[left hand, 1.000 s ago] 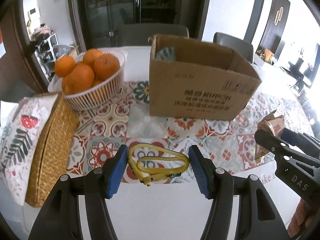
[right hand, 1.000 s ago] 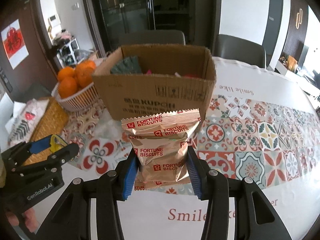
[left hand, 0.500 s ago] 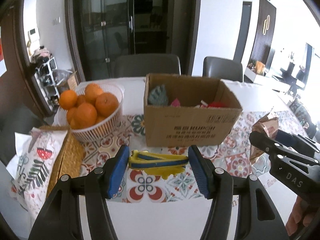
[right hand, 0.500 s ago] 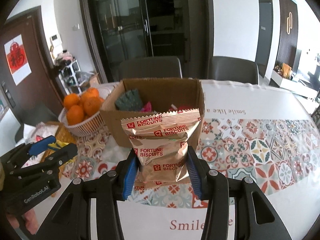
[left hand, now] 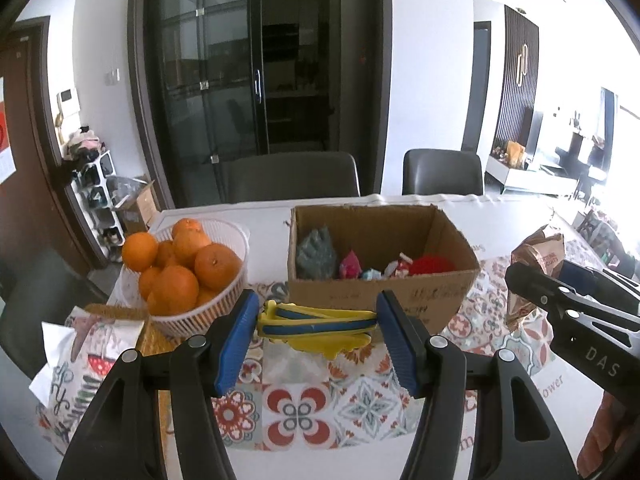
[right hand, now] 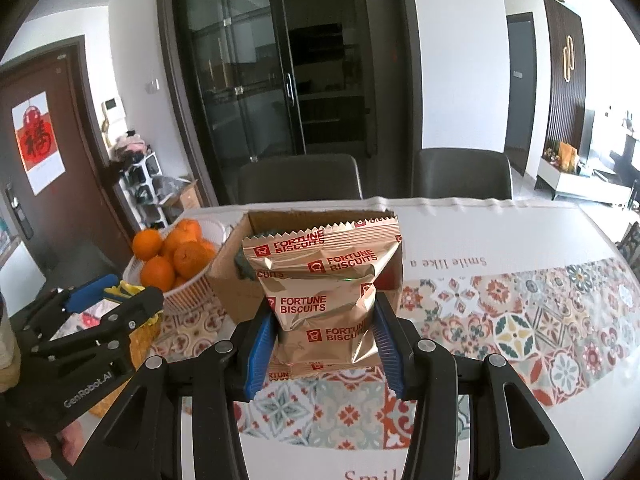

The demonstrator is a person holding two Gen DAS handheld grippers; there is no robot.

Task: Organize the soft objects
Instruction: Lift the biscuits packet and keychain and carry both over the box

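Left gripper point(left hand: 316, 330): blue pads clamp the ends of a flattened yellow-and-blue strap loop point(left hand: 316, 320), carried clear of the patterned tablecloth point(left hand: 296, 412), in front of the open brown cardboard box point(left hand: 380, 296).
Right gripper point(right hand: 324, 338): jaws narrow, pinching the lower half of a gold foil "Fortune Biscuits" packet point(right hand: 322, 284) that stands upright before the same box.
Box contents: a grey-green soft item, pink and red pieces already lie inside.
Step in hand: likely carrying both items over the box rim for release.
Doing it well: clear the near wall before opening; keep the squeeze on the packet light so the biscuits survive; release one item at a time.
Pose: both grippers angle downward toward the table, side by side, apart.
Nearby: a white basket of oranges point(left hand: 184, 268) sits left of the box.
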